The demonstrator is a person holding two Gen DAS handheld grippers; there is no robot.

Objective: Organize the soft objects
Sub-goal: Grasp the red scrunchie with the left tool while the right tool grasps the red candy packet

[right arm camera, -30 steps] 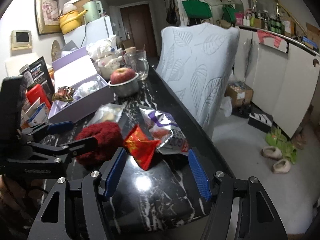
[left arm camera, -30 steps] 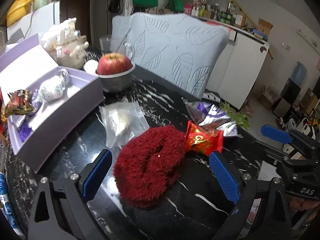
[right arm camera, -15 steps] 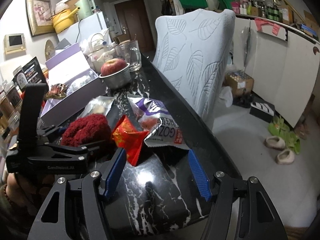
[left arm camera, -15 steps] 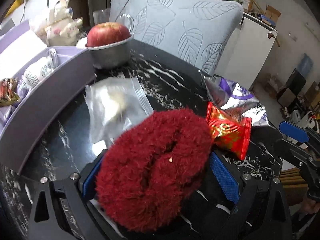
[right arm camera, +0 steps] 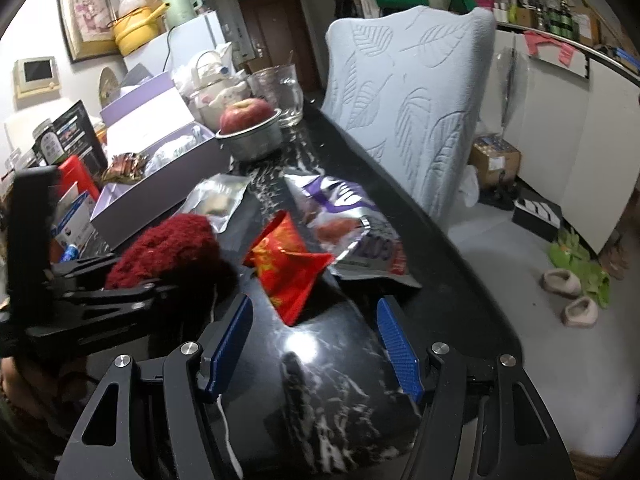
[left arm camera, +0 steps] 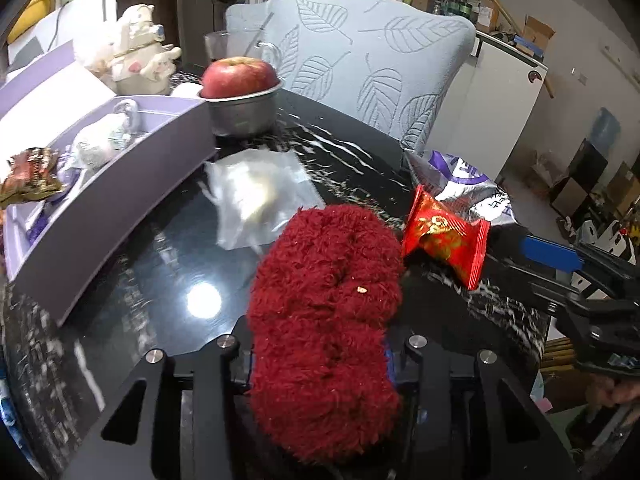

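The left gripper [left arm camera: 320, 344] has just closed its jaws, at 6 o'clock; the right gripper [right arm camera: 314, 344] gapes, 2 fingers apart.

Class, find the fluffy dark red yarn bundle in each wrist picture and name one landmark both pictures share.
Left wrist view: fluffy dark red yarn bundle, low centre, squeezed in the left gripper.
Right wrist view: left of centre, held by that gripper.
Shared landmark: red apple in the metal bowl.
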